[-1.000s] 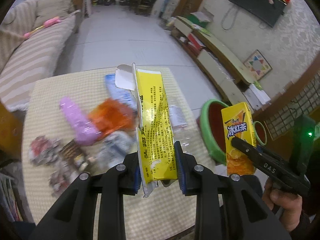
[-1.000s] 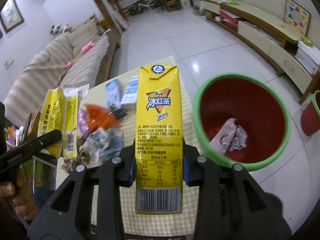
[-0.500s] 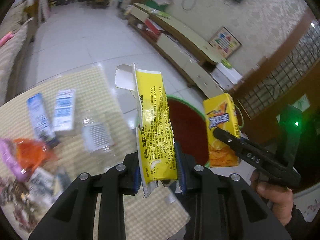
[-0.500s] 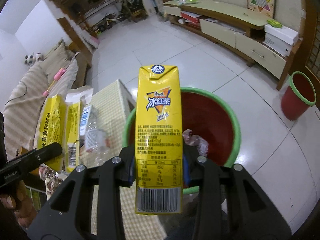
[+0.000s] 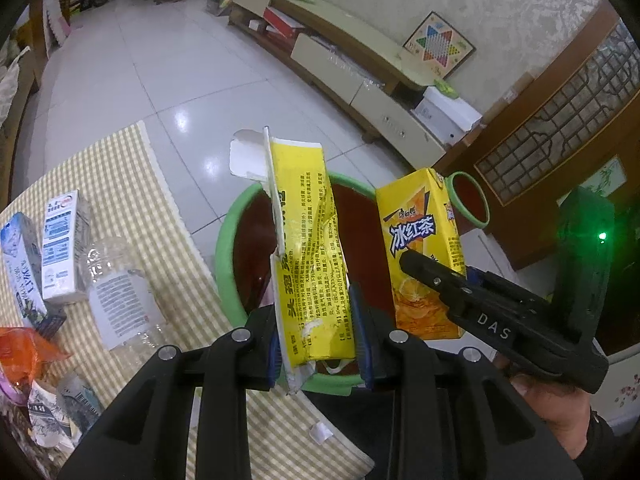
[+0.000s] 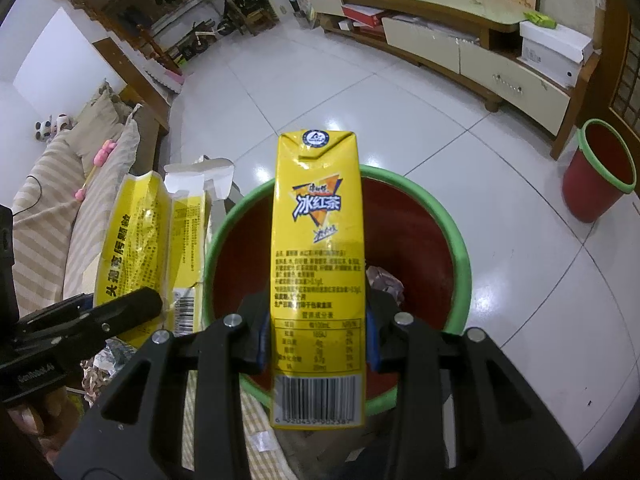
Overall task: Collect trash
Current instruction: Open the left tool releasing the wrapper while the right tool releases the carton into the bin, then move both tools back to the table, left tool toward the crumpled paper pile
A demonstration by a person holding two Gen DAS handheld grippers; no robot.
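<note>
My left gripper (image 5: 318, 336) is shut on a torn, flattened yellow box (image 5: 308, 248) and holds it upright over the red bin with a green rim (image 5: 226, 232). My right gripper (image 6: 316, 330) is shut on a yellow iced-tea carton (image 6: 318, 248), also upright over the same bin (image 6: 456, 236). The carton shows in the left wrist view (image 5: 420, 240) to the right of the box; the box shows in the right wrist view (image 6: 136, 232) to the left. Crumpled trash (image 6: 386, 282) lies in the bin.
The checked table (image 5: 120, 184) at left holds two milk cartons (image 5: 60, 248), a clear plastic bottle (image 5: 116, 284), an orange wrapper (image 5: 24, 354) and other litter. A second small red bin (image 6: 600, 168) stands on the tiled floor by a long low cabinet (image 6: 460, 52).
Both grippers have swung right from over the table to over the red bin, still holding the box and the carton.
</note>
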